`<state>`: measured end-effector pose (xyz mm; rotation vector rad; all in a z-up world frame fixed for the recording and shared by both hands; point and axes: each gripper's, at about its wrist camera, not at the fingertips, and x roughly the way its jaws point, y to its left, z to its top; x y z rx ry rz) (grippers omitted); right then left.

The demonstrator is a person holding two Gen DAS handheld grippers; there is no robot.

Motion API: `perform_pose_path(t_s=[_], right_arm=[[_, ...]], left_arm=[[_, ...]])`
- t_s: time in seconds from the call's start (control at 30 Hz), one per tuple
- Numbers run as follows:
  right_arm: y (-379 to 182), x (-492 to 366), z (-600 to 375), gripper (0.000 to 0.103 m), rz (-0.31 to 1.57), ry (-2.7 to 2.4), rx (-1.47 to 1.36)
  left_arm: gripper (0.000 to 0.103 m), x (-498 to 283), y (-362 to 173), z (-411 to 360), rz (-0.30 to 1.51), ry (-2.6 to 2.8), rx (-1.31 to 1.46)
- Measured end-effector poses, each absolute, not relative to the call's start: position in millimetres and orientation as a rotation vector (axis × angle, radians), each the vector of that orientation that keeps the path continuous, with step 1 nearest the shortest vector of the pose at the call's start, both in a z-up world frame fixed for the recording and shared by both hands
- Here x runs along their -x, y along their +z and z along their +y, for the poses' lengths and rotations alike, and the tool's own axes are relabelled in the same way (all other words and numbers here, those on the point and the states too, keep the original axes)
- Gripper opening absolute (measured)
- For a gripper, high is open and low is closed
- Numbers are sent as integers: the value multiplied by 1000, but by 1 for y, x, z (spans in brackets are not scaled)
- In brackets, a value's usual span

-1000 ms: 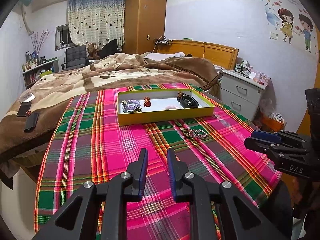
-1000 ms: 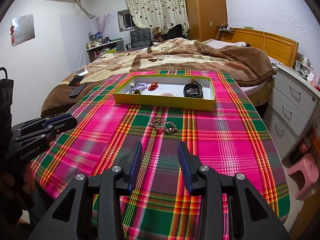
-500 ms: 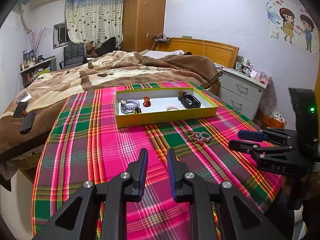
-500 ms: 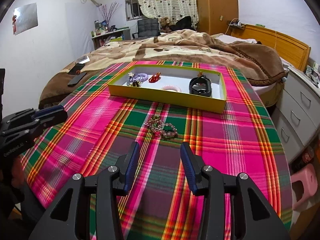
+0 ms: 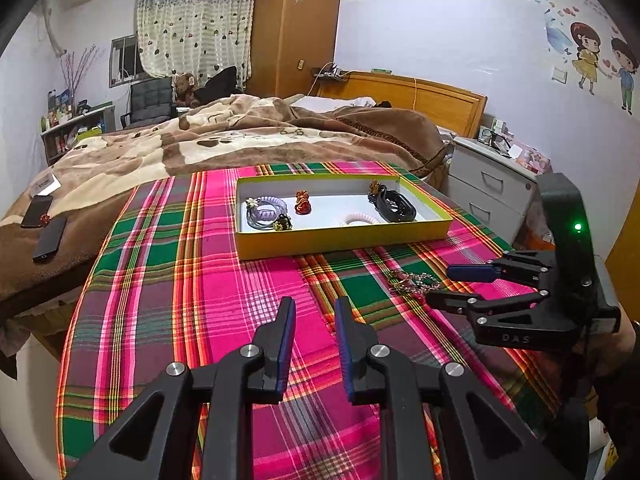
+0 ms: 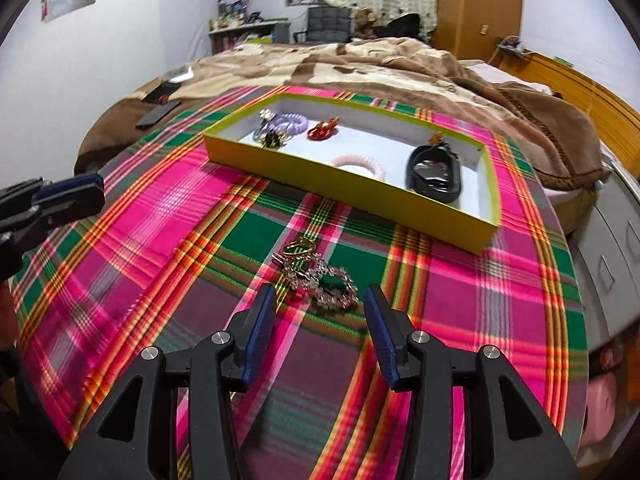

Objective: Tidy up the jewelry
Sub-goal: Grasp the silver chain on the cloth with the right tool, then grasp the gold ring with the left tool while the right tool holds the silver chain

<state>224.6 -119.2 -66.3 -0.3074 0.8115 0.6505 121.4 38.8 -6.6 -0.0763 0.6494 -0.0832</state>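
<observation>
Plaid cloth (image 5: 192, 280) in pink and green covers the worktop I am working over. On it sits a yellow tray (image 6: 340, 184) with a white floor, holding a purple coiled band (image 6: 290, 122), a red trinket (image 6: 323, 130), a pale pink coiled ring (image 6: 362, 164) and a black bracelet (image 6: 434, 174). On the cloth, just in front of the tray, lies a tangle of beaded chain (image 6: 316, 276) with a gold clasp at its far end.

My right gripper (image 6: 320, 322) hangs low over the cloth with its jaws apart, the chain lying just ahead of the blue pads and partly between them, not touched as far as I can tell. In the left wrist view that same gripper (image 5: 448, 286) reaches in from the right, its tips close to the chain (image 5: 414, 282).

My left gripper (image 5: 315, 334) hovers above bare cloth nearer the worktop's front, jaws slightly apart and holding nothing, well short of the tray (image 5: 344, 236). Behind the worktop is a bed with a brown blanket (image 5: 240, 136).
</observation>
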Motion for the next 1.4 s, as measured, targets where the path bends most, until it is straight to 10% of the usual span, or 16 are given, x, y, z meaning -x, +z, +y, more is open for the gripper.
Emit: perform_pose_path(t_s=[0.43, 0.53, 0.8, 1.4], right_arm=[[-78, -245, -106, 45, 853, 718, 363], [-77, -245, -108, 21, 852, 701, 352], [-72, -236, -123, 7, 837, 659, 290], [-68, -221, -172, 7, 852, 535, 112]], left_arm=[[20, -139, -10, 36, 663, -106, 86], [20, -142, -12, 33, 669, -112, 84], [20, -152, -16, 22, 692, -139, 82], [29, -227, -32, -28, 804, -275, 66]])
